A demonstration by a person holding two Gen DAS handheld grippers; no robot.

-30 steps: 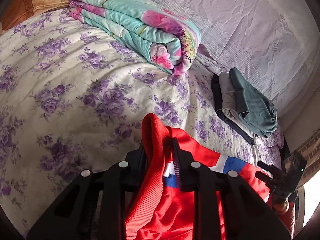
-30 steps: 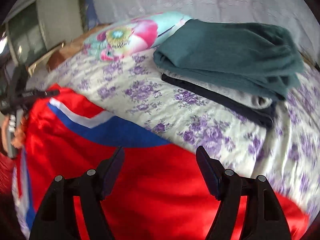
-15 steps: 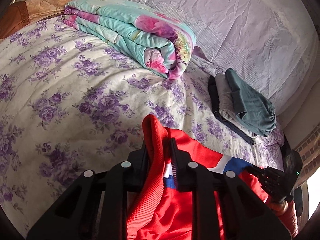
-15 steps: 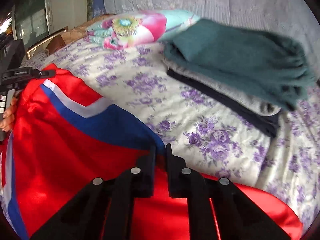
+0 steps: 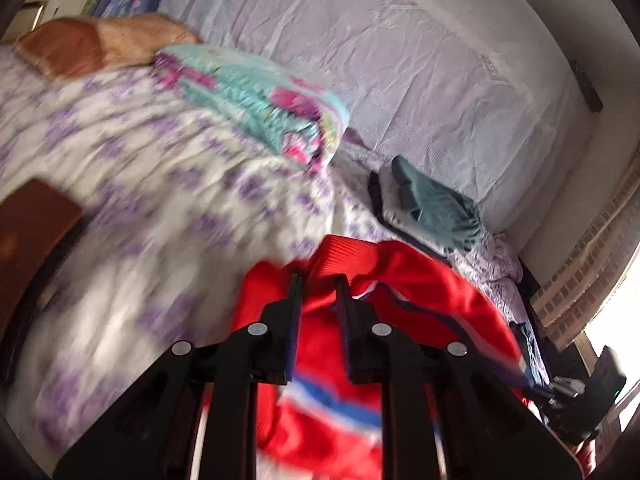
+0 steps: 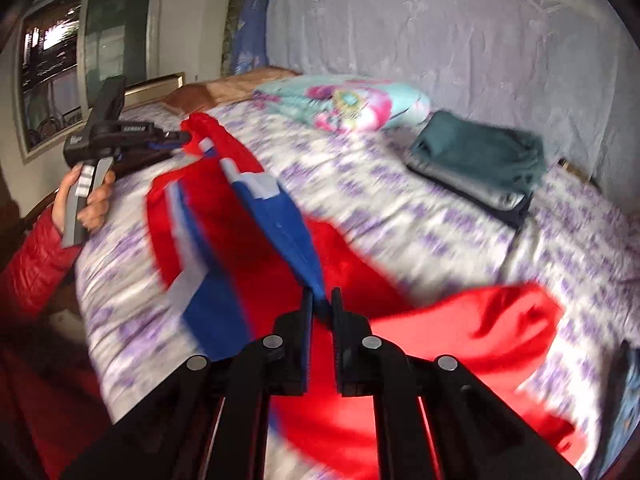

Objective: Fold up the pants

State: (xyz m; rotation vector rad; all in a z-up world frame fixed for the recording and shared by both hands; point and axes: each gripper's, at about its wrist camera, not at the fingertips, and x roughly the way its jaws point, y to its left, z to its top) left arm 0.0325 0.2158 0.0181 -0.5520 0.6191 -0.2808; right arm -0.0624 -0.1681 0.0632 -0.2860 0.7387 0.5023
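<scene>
Both tools are closed on the same garment: the left tool [image 5: 318, 292] has its jaws pinched on a thick ribbed red band of the red pants [image 5: 404, 288], with cloth bunched between the pads and spilling down under the fingers, and the right tool [image 6: 320, 308] has its jaws nearly together on a fold where the blue panel meets the red. From the right-hand camera the pants [image 6: 256, 240] stretch away from that tool up and to the left, lifted off the bed in a slack span, red with blue and white stripes, to where the left tool [image 6: 176, 138] grips the far end, held by the left hand [image 6: 86, 200] in a red padded sleeve. A loose red portion lies on the bedspread [image 6: 440, 216] just right of the right tool. From the left-hand camera the right tool [image 5: 576, 396] shows low at the right edge, with the cloth running toward it. Beyond the pants, the white bedspread with purple flowers [image 5: 140, 168] is smeared by motion blur. Farther back lies a folded floral quilt [image 6: 344, 102] in turquoise and pink, and to its right, well apart from the pants, a small stack of folded clothes [image 6: 480, 156] with a dark green piece on top. A pale lilac cloth [image 6: 460, 36] covers the wall behind the bed.
</scene>
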